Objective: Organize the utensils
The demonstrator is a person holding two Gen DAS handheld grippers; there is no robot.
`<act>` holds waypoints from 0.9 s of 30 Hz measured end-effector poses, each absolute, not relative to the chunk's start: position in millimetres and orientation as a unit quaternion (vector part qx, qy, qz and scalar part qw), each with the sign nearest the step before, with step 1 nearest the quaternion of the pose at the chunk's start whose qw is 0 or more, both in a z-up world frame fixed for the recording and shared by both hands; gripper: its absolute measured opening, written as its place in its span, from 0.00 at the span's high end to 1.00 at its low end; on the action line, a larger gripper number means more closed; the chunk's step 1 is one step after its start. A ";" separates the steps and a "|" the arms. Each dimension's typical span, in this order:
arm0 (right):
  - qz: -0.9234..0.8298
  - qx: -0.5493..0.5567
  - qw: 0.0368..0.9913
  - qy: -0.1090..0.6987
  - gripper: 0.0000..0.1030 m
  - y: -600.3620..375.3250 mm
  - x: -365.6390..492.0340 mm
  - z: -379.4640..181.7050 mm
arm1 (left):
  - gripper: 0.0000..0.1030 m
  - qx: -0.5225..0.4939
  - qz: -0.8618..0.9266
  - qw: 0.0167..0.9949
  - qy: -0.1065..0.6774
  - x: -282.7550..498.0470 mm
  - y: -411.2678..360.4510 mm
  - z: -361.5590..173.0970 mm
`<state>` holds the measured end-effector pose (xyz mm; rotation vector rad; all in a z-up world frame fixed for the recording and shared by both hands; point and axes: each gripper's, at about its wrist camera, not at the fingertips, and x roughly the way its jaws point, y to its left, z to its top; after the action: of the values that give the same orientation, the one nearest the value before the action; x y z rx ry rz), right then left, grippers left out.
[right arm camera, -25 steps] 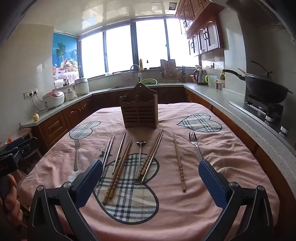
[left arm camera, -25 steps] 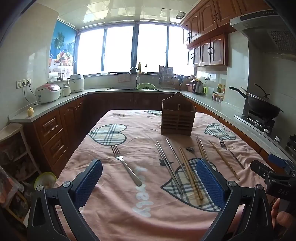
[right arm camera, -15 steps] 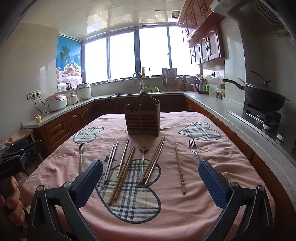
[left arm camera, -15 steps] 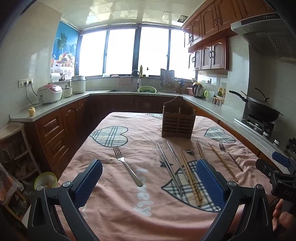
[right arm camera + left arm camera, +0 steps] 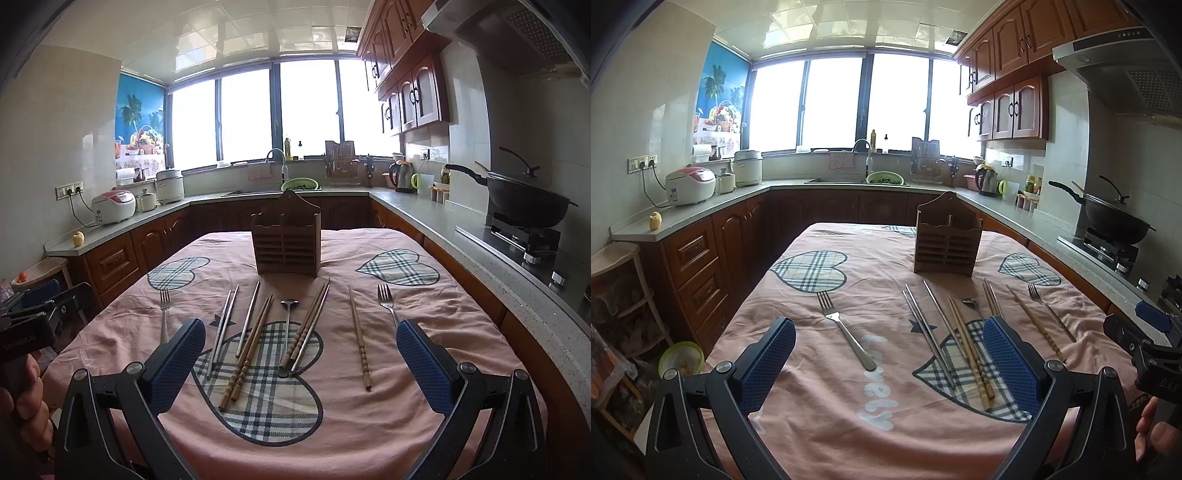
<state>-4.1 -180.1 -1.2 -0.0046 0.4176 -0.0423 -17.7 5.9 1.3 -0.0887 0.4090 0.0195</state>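
Observation:
A brown slatted wooden utensil holder (image 5: 946, 240) (image 5: 286, 242) stands upright at the far middle of the pink tablecloth. In front of it lie a fork (image 5: 844, 330) (image 5: 164, 312) at the left, metal chopsticks (image 5: 925, 326) (image 5: 221, 332), wooden chopsticks (image 5: 969, 350) (image 5: 249, 350), a spoon (image 5: 288, 317), another chopstick pair (image 5: 306, 330), a single wooden chopstick (image 5: 357, 338) and a second fork (image 5: 387, 300) (image 5: 1049, 312) at the right. My left gripper (image 5: 888, 354) is open and empty above the near table edge. My right gripper (image 5: 301, 356) is open and empty, raised over the near edge.
The table (image 5: 369, 435) sits inside a U-shaped kitchen counter (image 5: 713, 210). A wok on the stove (image 5: 524, 206) is at the right, rice cookers (image 5: 112, 210) at the left, a sink (image 5: 868, 179) under the window. The right gripper shows at the left view's right edge (image 5: 1145, 339).
Both views have tilted upward a little, so the utensils sit lower in frame. Both grippers stay open. Nothing on the table has moved.

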 end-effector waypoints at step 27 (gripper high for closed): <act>-0.012 0.001 0.984 0.180 0.00 -179.1 -9.9 5.8 | 0.01 -0.039 0.014 0.981 0.190 -21.0 3.1 2.3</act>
<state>-9.9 -179.1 5.8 0.0028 0.3619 -0.0236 -21.0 3.1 2.3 -0.0787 0.3833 0.0281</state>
